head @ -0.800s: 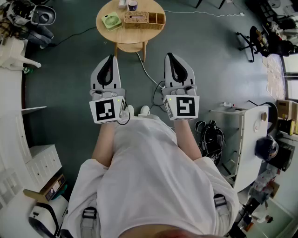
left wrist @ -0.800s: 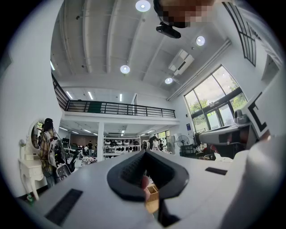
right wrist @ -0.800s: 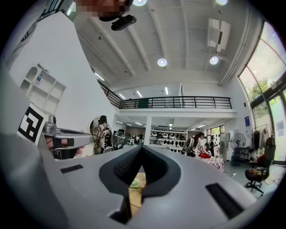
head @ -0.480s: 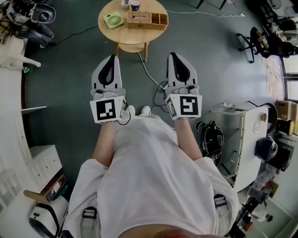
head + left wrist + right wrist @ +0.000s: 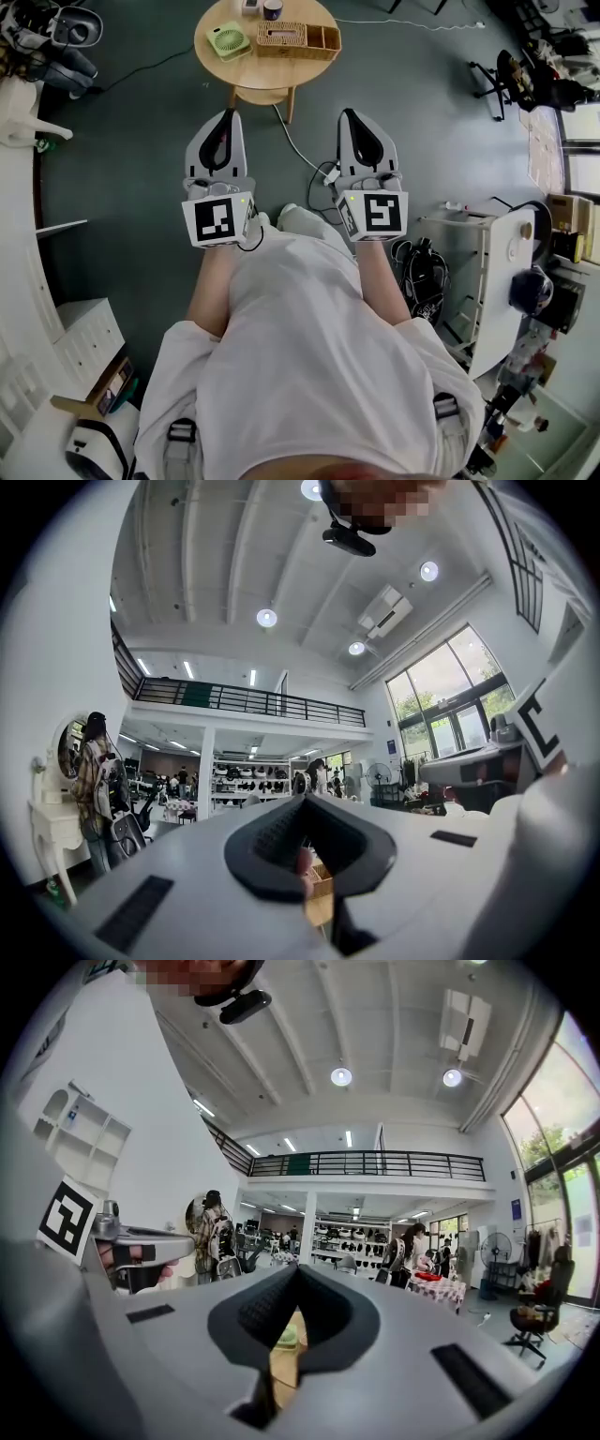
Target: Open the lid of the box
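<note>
Dark cup (image 5: 272,8) and far rim of the bench (image 5: 246,73) cut off by head view's top edge. Wicker box (image 5: 281,37) too small to tell lid state. Gripper views show only a bench sliver.

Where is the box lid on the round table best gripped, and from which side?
Probably the near long edge of the lid, coming from the near side. The box lies crosswise on the table, so that edge is the closest one, and the fan stands at its left. The slot in the lid might take one jaw. No hinge can be made out.
</note>
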